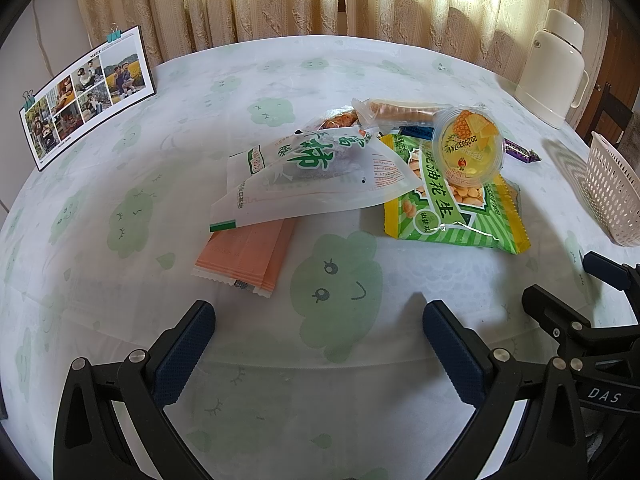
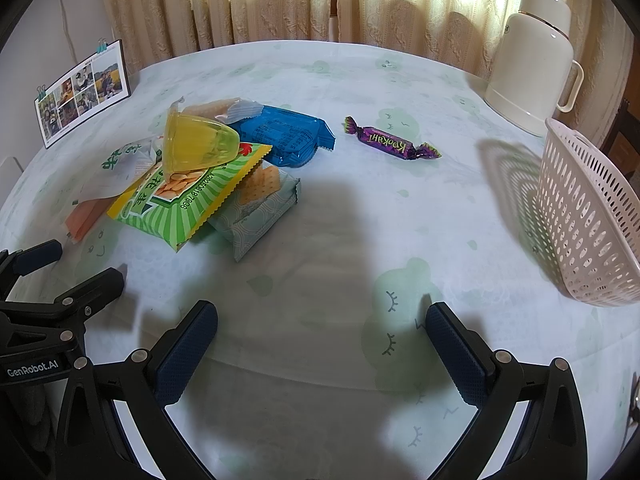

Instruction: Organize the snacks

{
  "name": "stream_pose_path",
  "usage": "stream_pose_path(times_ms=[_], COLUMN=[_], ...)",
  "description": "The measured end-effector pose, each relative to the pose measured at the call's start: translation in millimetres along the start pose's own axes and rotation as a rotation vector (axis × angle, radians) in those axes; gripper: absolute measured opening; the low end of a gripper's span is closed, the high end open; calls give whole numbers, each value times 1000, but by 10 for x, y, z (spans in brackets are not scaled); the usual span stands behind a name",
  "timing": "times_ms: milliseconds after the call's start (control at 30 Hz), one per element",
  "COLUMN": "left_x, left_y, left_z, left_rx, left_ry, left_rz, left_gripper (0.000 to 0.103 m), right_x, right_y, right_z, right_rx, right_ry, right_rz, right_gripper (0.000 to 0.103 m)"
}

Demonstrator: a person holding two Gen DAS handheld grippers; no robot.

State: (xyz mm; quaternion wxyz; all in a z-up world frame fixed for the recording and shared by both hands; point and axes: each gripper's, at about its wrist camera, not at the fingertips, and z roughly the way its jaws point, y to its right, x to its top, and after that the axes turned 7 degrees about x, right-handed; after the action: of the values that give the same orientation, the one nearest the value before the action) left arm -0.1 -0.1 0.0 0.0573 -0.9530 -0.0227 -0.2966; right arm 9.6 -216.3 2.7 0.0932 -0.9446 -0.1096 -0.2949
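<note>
A pile of snacks lies mid-table. In the left wrist view I see a white packet with green characters [image 1: 316, 176], an orange packet [image 1: 248, 256] under it, a green peanut bag [image 1: 452, 208] and a yellow jelly cup [image 1: 470, 146] on the bag. In the right wrist view the jelly cup [image 2: 198, 144] lies on the green peanut bag [image 2: 188, 196], with a blue packet [image 2: 286, 136], a cracker packet [image 2: 260, 208] and a purple candy [image 2: 394, 144] apart to the right. A pink basket [image 2: 588, 216] stands at the right. My left gripper [image 1: 318, 344] and right gripper [image 2: 320, 344] are open and empty, short of the pile.
A cream thermos jug [image 2: 528, 56] stands at the back right, behind the basket [image 1: 612, 192]. A photo card [image 1: 88, 92] stands at the back left. Curtains hang behind the round table [image 2: 320, 264]. The right gripper shows at the left wrist view's right edge [image 1: 584, 320].
</note>
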Motion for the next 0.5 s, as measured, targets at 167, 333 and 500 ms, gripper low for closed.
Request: stream_pose_path(times_ms=[167,333,500], left_x=[0,0,1], left_y=[0,1,0], left_z=[0,0,2], left_rx=[0,0,-4], left_ry=[0,0,-4], left_rz=[0,0,7], left_gripper=[103,103,103], right_x=[2,-1,-23], right_y=[0,-3,-23], right_z=[-1,-4,-17], right_rx=[0,0,2], right_ry=[0,0,-1], right_rz=[0,0,0], right_gripper=[103,103,103])
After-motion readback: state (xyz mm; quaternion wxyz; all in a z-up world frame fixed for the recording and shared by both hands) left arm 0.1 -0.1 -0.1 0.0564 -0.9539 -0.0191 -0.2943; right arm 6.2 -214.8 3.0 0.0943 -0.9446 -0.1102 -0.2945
